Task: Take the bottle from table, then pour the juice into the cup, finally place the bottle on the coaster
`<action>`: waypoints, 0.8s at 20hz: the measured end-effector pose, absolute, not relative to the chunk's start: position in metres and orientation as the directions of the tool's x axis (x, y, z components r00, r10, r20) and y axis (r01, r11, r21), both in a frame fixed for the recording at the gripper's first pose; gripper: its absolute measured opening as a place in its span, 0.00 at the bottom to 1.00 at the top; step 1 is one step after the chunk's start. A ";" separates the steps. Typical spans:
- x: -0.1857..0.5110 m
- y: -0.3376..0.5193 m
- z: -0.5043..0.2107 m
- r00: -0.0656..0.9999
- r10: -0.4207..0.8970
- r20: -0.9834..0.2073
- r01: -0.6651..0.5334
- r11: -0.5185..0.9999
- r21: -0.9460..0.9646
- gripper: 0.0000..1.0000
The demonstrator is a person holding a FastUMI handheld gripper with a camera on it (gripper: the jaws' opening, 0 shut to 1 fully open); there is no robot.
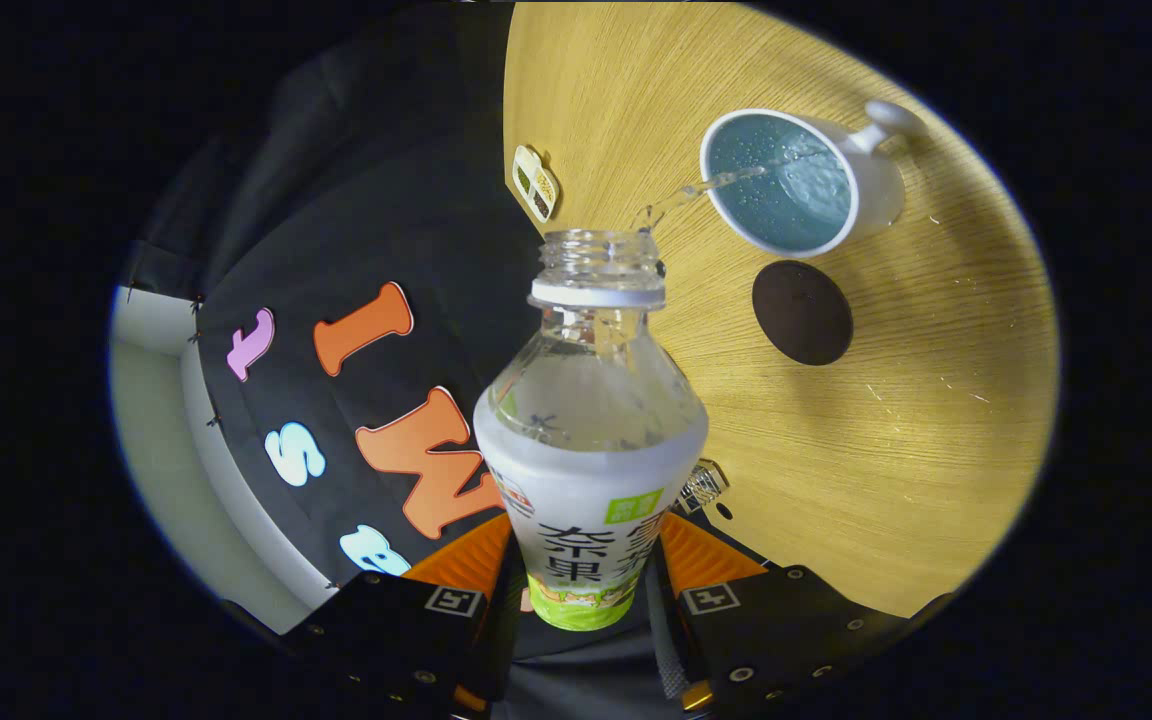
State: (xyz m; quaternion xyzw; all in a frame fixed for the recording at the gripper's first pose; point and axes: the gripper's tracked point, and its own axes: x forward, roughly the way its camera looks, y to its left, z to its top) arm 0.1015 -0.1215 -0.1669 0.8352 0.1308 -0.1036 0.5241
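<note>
Wooden table (896, 440) bearing cup (796, 185), coaster (802, 312), small tag (535, 182).

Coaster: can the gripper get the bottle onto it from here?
Probably yes. The gripper is shut on the bottle; the coaster lies bare beside the cup, nothing between.

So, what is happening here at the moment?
A handheld gripper is shut on a clear plastic bottle with a white label, both fingers pressing its sides. The uncapped bottle is tipped, and a thin stream of clear liquid is landing in the white mug with a blue inside on the wooden table. A round dark coaster lies bare beside the mug.
</note>
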 end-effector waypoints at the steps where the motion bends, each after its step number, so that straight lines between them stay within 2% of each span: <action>1: 0.101 -0.122 -0.167 0.944 0.109 -0.311 0.327 -0.420 0.847 0.58; 12: 0.097 -0.132 -0.172 0.944 0.089 -0.317 0.320 -0.472 0.822 0.58; 16: 0.101 -0.127 -0.166 0.954 0.101 -0.281 0.294 -0.491 0.820 0.58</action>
